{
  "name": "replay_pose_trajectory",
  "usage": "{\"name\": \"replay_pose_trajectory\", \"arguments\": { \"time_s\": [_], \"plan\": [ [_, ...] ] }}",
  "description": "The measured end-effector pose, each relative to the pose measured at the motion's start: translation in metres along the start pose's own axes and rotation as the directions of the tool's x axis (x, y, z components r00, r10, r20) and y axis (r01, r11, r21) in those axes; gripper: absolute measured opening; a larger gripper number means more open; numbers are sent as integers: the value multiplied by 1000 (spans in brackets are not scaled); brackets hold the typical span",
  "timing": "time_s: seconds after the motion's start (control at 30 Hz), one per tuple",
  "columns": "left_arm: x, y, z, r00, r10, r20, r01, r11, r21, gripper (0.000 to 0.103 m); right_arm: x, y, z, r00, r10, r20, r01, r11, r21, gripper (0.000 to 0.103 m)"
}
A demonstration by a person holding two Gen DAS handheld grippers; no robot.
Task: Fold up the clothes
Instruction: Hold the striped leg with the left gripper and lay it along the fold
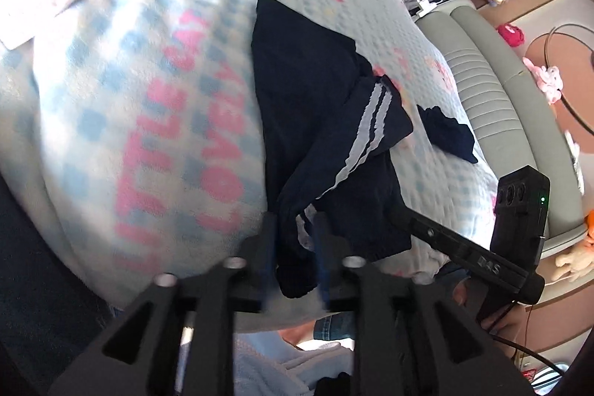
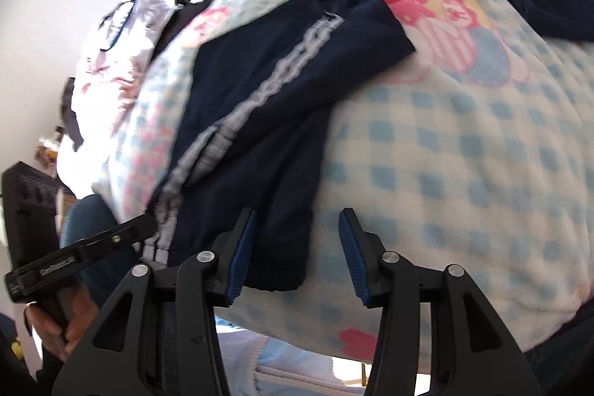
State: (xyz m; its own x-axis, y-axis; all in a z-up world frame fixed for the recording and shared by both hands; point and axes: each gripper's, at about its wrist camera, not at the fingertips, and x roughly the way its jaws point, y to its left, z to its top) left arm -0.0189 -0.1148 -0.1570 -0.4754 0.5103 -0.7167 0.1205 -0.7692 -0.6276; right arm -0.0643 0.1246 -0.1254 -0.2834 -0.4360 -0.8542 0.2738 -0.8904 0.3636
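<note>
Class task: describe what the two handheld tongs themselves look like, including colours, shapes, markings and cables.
Both are black plastic with triangular cut-outs and silver screws. The right tongs carry ribbed blue pads. The left tongs are blurred. The right one's boxy camera block shows a green light and a thin black cable.

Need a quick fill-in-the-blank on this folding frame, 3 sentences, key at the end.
1. The dark navy garment has two ____ stripes running along it.
2. It lies on a checked blanket in white and light ____.
3. The pads of the right hand-held gripper are coloured ____.

Missing words: white; blue; blue
</note>
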Motion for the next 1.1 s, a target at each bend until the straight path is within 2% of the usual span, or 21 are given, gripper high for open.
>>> {"name": "replay_pose_trajectory", "arguments": {
  "time_s": [0.07, 0.1, 0.13, 0.2, 0.27, 0.37, 0.43, 0.5, 0.57, 0.63, 0.7, 0.73, 0.77, 0.8, 0.83, 0.87, 0.93, 1.0, 1.1],
  "plan": [
    [9, 5, -1, 1000, -3, -27, 2, 1000, -17, 31, 6, 2, 1, 999, 41, -29, -42, 999, -14, 62],
    [15, 6, -2, 999, -1, -54, 0, 1000, -27, 31, 9, 3, 1, 997, 59, -44, -60, 998, -21, 62],
    [20, 7, -3, 997, -1, -79, -1, 1000, -28, 31, 16, 3, 0, 998, 38, -57, -39, 999, -19, 61],
    [25, 4, -5, 996, 12, -89, -14, 1000, -14, 32, 29, 3, -1, 997, -3, -81, 2, 1000, -18, 48],
    [26, 3, -6, 996, 20, -86, -21, 1000, -10, 32, 25, 5, -2, 999, -4, -55, 2, 1000, -31, 27],
    [23, 1, -5, 997, 29, -73, -30, 1000, -5, 33, 20, 3, -4, 1000, -8, -29, 7, 999, -32, 15],
    [16, 0, -5, 997, 50, -61, -49, 999, 4, 35, 17, -2, -8, 1000, -5, -23, 4, 1000, -17, 14],
    [9, 4, -5, 997, 41, -61, -42, 999, -15, 35, 13, -7, -13, 1000, -17, -20, 17, 1000, -12, 14],
    [6, 8, -4, 997, 22, -79, -25, 999, -41, 44, 8, -12, -16, 1000, -10, -12, 10, 1000, 5, 15],
    [12, 9, -5, 993, -3, -115, -1, 1000, -31, 49, 5, -16, -16, 999, 52, -13, -52, 998, 27, 24],
    [20, 8, -6, 991, -4, -135, 2, 1000, -16, 47, 4, -19, -14, 993, 112, -23, -112, 993, 33, 36],
    [23, 7, -7, 991, 9, -135, -10, 1000, -7, 41, 8, -17, -13, 991, 126, -41, -125, 992, 18, 40],
    [23, 4, -6, 991, 15, -130, -15, 1000, 5, 30, 13, -14, -12, 991, 124, -53, -125, 992, -3, 38],
    [22, 2, -6, 992, 22, -125, -19, 1000, 18, 28, 19, -11, -12, 992, 112, -59, -113, 993, -21, 33],
    [21, -1, -5, 992, 28, -119, -24, 999, 30, 27, 17, -11, -12, 993, 108, -52, -109, 994, -18, 22],
    [18, -3, -5, 993, 36, -112, -31, 998, 46, 27, 15, -10, -13, 994, 104, -45, -105, 994, -16, 19],
    [12, -5, -5, 994, 24, -108, -18, 998, 56, 25, 11, -9, -15, 995, 97, -31, -98, 995, -10, 15],
    [6, -5, -2, 995, 10, -104, -4, 998, 59, 25, 2, -12, -18, 990, 142, -8, -142, 990, 24, 14],
    [-6, -6, 3, 996, 9, -85, -4, 998, 65, 25, -10, -9, -21, 987, 159, 14, -159, 986, 38, 13]
  ]
}}
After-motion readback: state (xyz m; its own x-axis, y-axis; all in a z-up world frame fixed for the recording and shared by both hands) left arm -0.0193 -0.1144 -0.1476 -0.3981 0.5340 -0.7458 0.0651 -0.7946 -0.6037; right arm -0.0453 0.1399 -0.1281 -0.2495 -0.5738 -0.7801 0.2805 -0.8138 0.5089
